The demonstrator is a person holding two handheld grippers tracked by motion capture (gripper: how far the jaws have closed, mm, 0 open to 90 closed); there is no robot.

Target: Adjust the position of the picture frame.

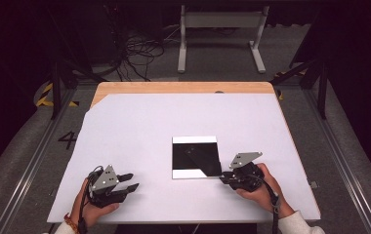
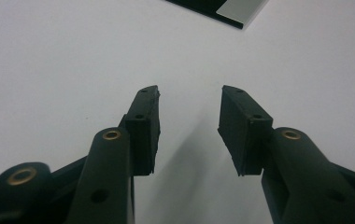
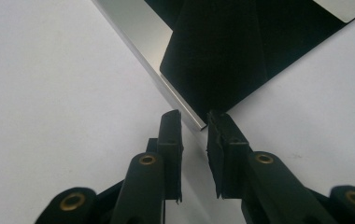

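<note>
A square black sheet [image 1: 195, 156] with pale strips along its far and near edges lies flat on the white table cover [image 1: 134, 126], right of centre. My right gripper [image 1: 222, 179] rests at the sheet's near right corner. In the right gripper view its jaws [image 3: 194, 114] stand a little apart, and the corner of the black sheet [image 3: 241, 46] reaches just to their tips without being pinched. My left gripper [image 1: 131, 181] lies on the cover at the near left, open, with only bare cover between its fingers [image 2: 190, 91]. The sheet's corner [image 2: 213, 9] shows far ahead of it.
The white cover spans most of the table, with a wooden strip [image 1: 183, 87] bare along the far edge. Beyond the table are a grey metal stand [image 1: 220, 22] and loose cables [image 1: 139, 48] on the floor. Metal rails run along both sides.
</note>
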